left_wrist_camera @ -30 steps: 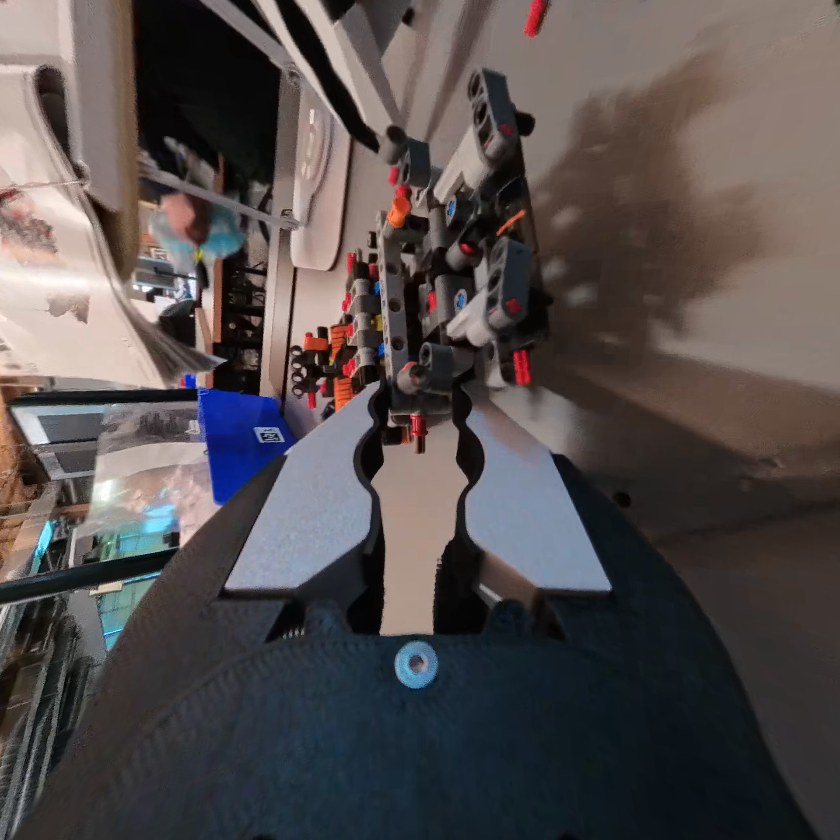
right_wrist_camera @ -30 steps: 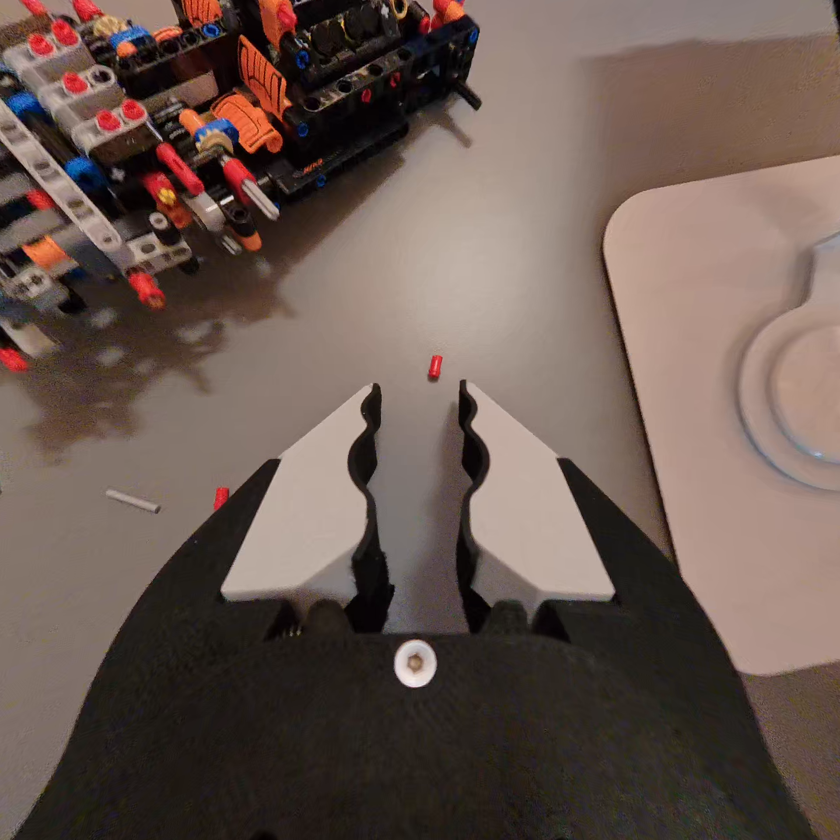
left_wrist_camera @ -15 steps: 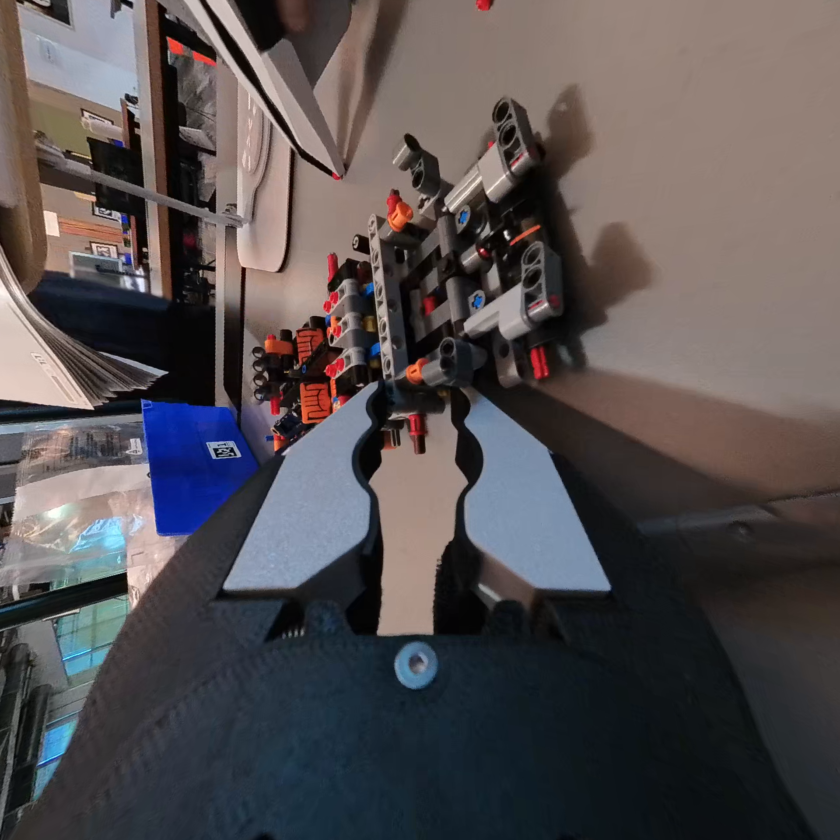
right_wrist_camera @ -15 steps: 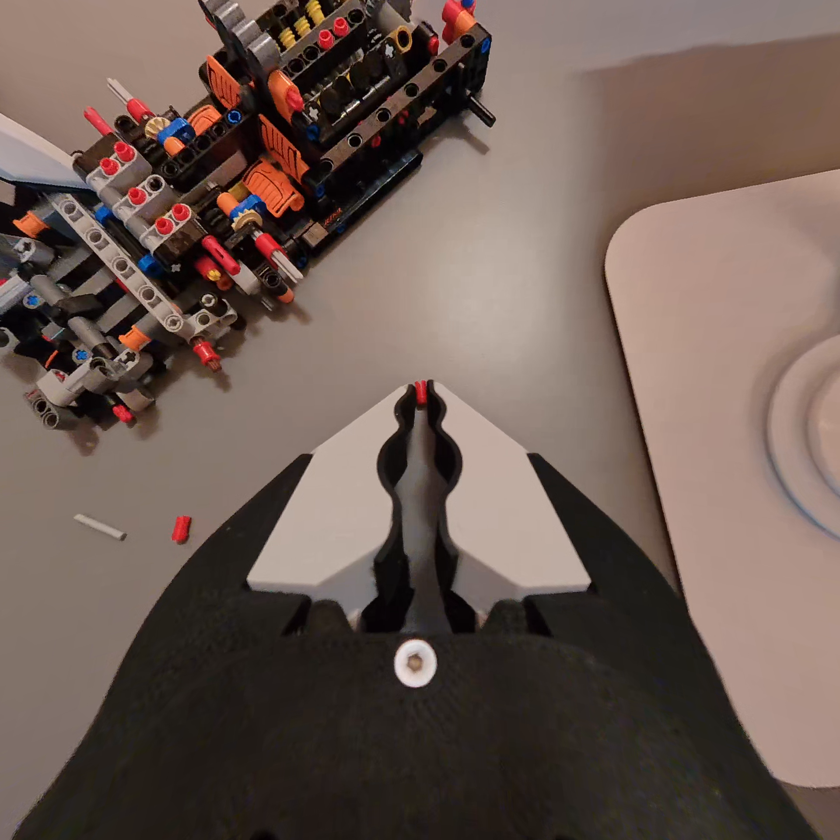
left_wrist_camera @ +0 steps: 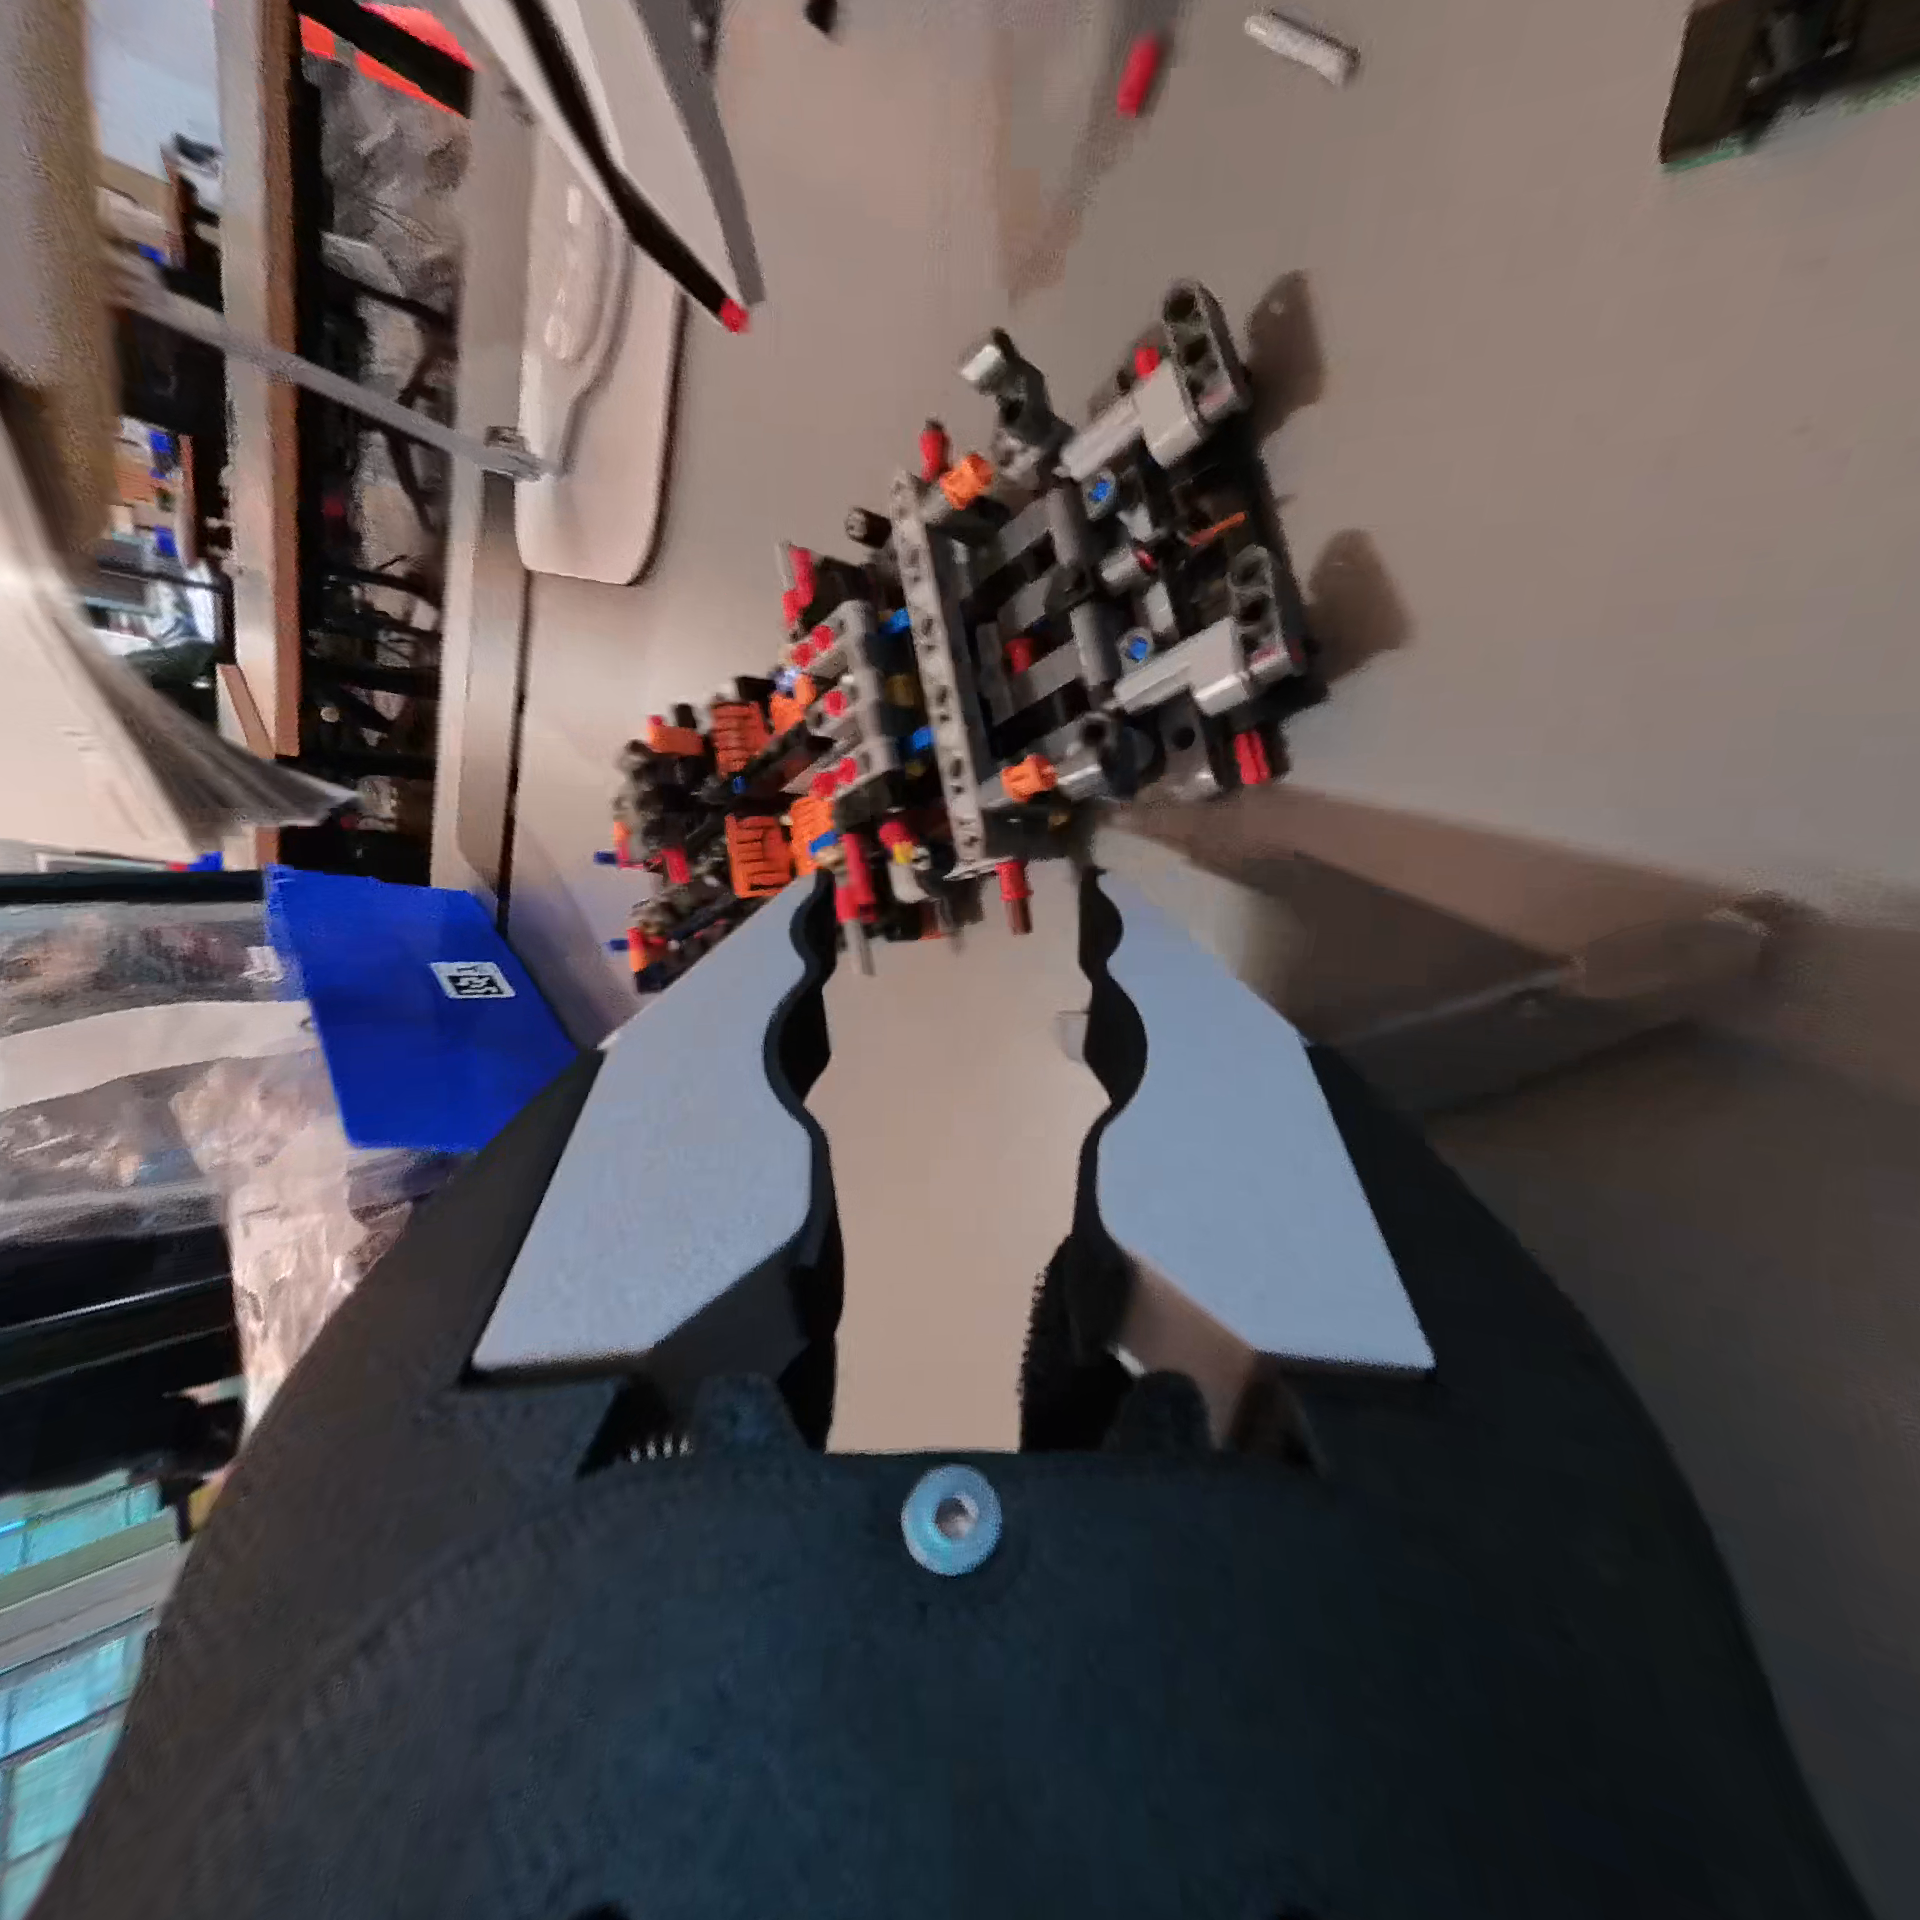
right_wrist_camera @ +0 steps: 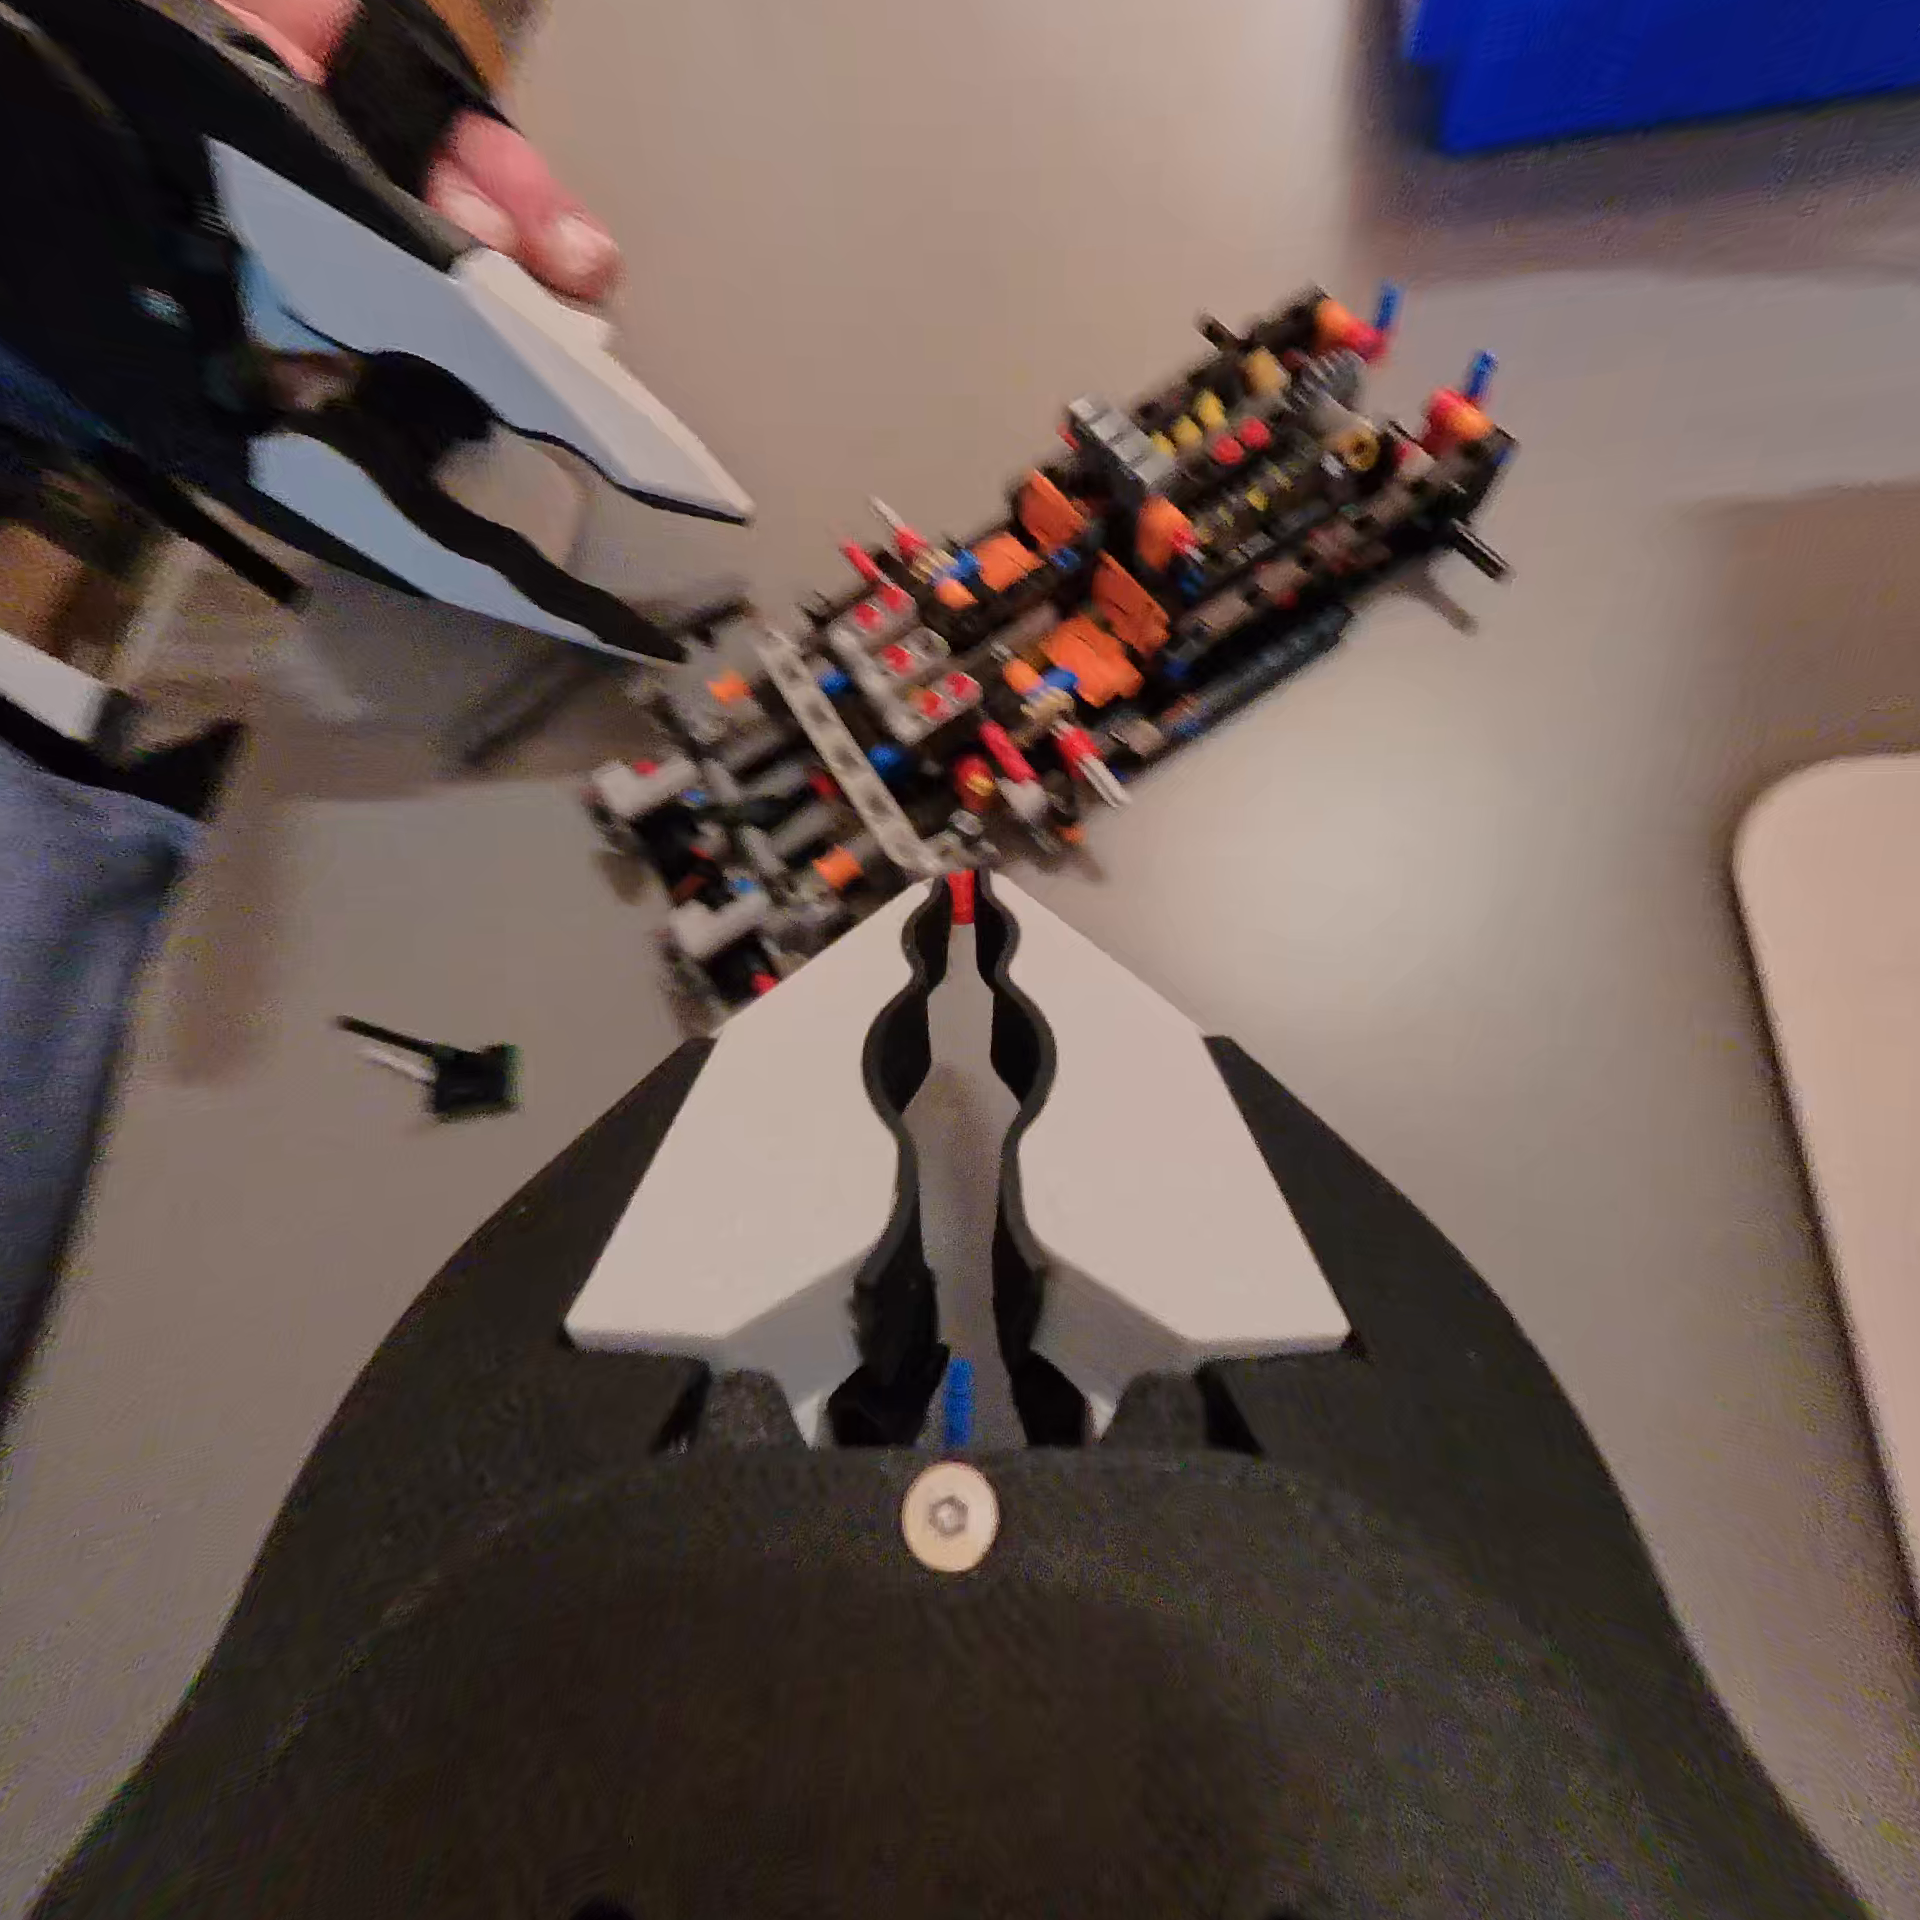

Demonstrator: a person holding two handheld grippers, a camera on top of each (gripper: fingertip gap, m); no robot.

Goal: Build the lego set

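The lego model (left_wrist_camera: 1049, 644), a long black and grey frame with orange, red and blue parts, lies on the grey table. My left gripper (left_wrist_camera: 951, 891) is open and empty, its tips just short of the model's near end. It shows in the right wrist view (right_wrist_camera: 712, 584) at the upper left, held by a hand. My right gripper (right_wrist_camera: 961, 902) is shut on a small red pin (right_wrist_camera: 961, 896), held right at the near edge of the model (right_wrist_camera: 1049, 644). The right gripper's tip with the red pin (left_wrist_camera: 735, 312) shows in the left wrist view.
A loose red pin (left_wrist_camera: 1138, 73) and a grey axle (left_wrist_camera: 1299, 42) lie on the table. A black part (right_wrist_camera: 457, 1075) lies left of my right gripper. A blue pin (right_wrist_camera: 958, 1403) shows under its fingers. A blue bin (right_wrist_camera: 1662, 62) and a white pad (right_wrist_camera: 1849, 1039) flank the model.
My right gripper shut on the red pin, lifted it and carried it to the model. My left gripper opened wider and drew back a little from the model's end.
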